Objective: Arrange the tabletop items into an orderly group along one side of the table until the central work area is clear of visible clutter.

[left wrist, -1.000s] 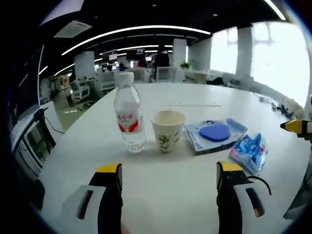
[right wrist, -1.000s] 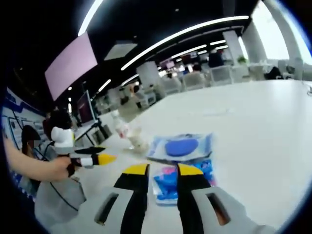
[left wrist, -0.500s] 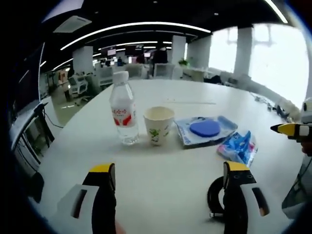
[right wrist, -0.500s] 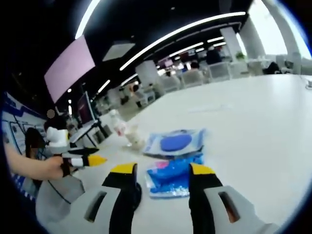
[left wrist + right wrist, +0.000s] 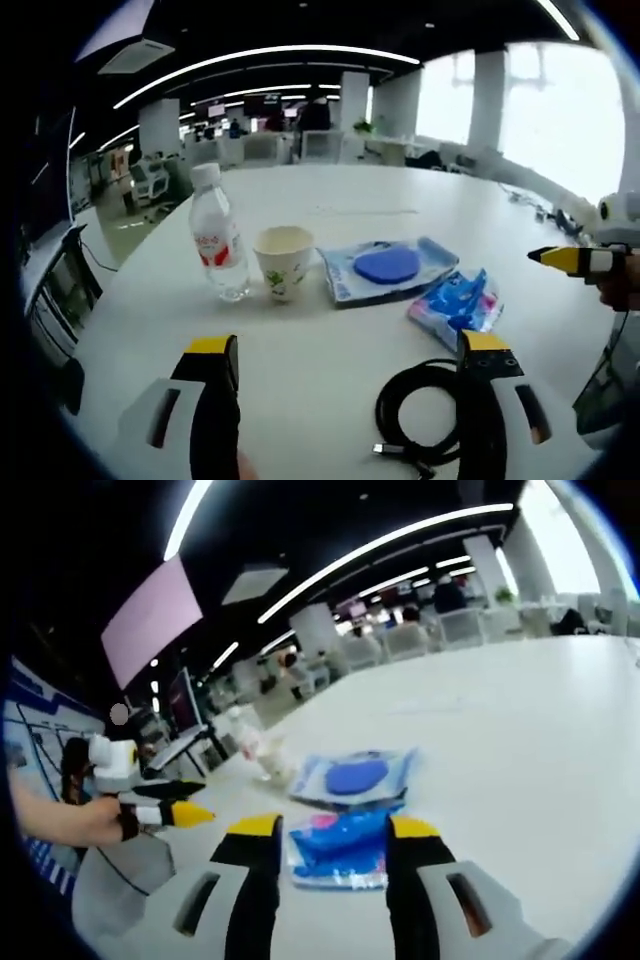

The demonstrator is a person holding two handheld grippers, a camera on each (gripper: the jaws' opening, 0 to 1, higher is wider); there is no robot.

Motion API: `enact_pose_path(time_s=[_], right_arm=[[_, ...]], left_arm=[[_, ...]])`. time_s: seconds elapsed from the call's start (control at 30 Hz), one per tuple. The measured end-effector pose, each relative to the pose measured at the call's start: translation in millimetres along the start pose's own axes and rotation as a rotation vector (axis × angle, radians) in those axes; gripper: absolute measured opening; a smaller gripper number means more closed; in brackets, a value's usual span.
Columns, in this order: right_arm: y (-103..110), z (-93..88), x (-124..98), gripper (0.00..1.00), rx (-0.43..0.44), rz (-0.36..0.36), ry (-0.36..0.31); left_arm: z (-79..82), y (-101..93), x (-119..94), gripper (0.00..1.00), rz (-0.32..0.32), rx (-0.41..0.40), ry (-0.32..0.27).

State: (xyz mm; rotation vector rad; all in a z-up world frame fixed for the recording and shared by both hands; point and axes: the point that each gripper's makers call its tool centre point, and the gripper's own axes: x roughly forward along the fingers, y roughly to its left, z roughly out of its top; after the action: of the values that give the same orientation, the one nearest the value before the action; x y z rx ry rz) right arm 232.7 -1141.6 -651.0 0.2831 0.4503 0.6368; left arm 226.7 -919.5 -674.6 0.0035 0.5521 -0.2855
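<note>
Water bottle, paper cup, clear pouch with a blue pad and blue packet line the far tabletop in the left gripper view, whose spread fingers flank a coiled black cable. In the right gripper view, parted fingers straddle the packet untouching, left gripper at left.

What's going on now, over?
Both hand-held grippers open, empty. Bottle, cup, pouch, blue pack in a row. Black cable by the left gripper.
</note>
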Motion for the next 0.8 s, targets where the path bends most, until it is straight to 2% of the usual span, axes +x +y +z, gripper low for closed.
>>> enact_pose_path(time_s=[0.33,0.5,0.63,0.73,0.8], right_arm=[[-11,5.5,-3,0.37,-0.002,0.013,-0.005],[-21,4.6,-2,0.36,-0.003,0.011,0.005],[-28,2.8,3,0.36,0.003,0.006,0.020],[-31,-0.3,9,0.35,0.003,0.006,0.035],[-32,-3.3,14,0.34,-0.005,0.008,0.048]], left_arm=[[3.2,-56.8,22,0.85,-0.073,-0.015,0.016],[1.3,-71.8,31,0.79,-0.084,-0.031,0.037],[-8.1,-84.8,43,0.76,-0.111,-0.055,0.080],[-22.8,-91.8,54,0.74,-0.125,-0.052,0.151],[-26.3,-92.9,60,0.72,-0.125,-0.055,0.165]])
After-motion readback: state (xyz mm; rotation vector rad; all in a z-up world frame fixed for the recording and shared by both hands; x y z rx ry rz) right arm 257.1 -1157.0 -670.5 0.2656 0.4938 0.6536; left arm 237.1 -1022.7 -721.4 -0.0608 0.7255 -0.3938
